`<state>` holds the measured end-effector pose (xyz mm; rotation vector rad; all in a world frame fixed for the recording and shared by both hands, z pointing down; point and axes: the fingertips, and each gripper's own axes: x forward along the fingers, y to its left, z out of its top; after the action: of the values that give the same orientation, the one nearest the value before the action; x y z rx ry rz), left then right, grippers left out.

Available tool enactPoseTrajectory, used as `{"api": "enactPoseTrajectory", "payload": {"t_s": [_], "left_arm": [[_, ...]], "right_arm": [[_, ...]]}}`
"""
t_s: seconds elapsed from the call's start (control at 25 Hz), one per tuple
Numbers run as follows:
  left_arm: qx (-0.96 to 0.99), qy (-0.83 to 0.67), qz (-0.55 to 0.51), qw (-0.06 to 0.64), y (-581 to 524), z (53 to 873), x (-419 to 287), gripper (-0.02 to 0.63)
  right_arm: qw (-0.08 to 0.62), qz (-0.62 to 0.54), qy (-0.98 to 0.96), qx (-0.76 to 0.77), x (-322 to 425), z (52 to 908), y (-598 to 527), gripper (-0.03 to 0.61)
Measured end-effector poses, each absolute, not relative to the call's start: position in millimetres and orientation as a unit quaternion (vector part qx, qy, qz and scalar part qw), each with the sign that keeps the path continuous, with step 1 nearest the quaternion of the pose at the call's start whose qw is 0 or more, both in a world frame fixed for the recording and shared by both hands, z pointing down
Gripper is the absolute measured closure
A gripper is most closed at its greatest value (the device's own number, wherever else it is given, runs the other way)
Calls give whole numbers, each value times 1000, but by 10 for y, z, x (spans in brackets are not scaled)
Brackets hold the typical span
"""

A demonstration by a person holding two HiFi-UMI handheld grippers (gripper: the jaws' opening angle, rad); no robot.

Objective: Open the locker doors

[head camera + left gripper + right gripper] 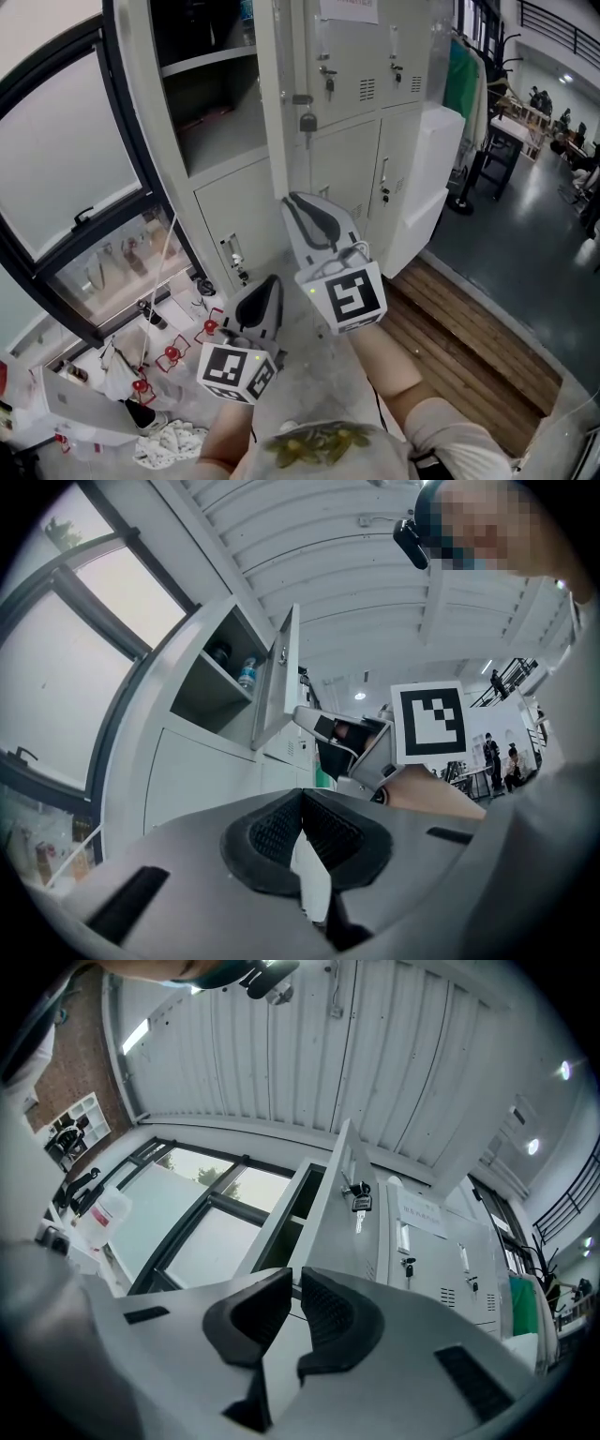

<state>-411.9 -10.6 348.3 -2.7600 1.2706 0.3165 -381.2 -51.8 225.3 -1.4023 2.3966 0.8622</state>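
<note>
A grey locker bank stands in front of me. Its upper left door is swung out towards me, with a key and padlock hanging at its latch and shelves showing behind. My right gripper points up, its tip right at that door's lower corner. In the right gripper view the door rises just beyond the jaws, which stand almost together with nothing seen between them. My left gripper is lower and to the left, shut and empty, in front of a closed lower door.
Closed doors with keys fill the bank's right side. A large window is on the left. Clutter and red-tagged items lie on the floor below it. A white panel leans at the bank's right end, beside wooden flooring.
</note>
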Motion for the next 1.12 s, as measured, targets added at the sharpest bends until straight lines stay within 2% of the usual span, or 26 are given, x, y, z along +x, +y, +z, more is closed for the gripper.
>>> {"api": "enactPoseTrajectory", "payload": {"t_s": [0.56, 1.12], "left_arm": [[-914, 390, 101, 42, 38, 3487, -3773, 586], [-918, 383, 97, 49, 119, 3462, -3587, 586]], "right_arm": [[98, 273, 810, -511, -3318, 2318, -491, 528], [111, 256, 803, -527, -3000, 2315, -504, 531]]}}
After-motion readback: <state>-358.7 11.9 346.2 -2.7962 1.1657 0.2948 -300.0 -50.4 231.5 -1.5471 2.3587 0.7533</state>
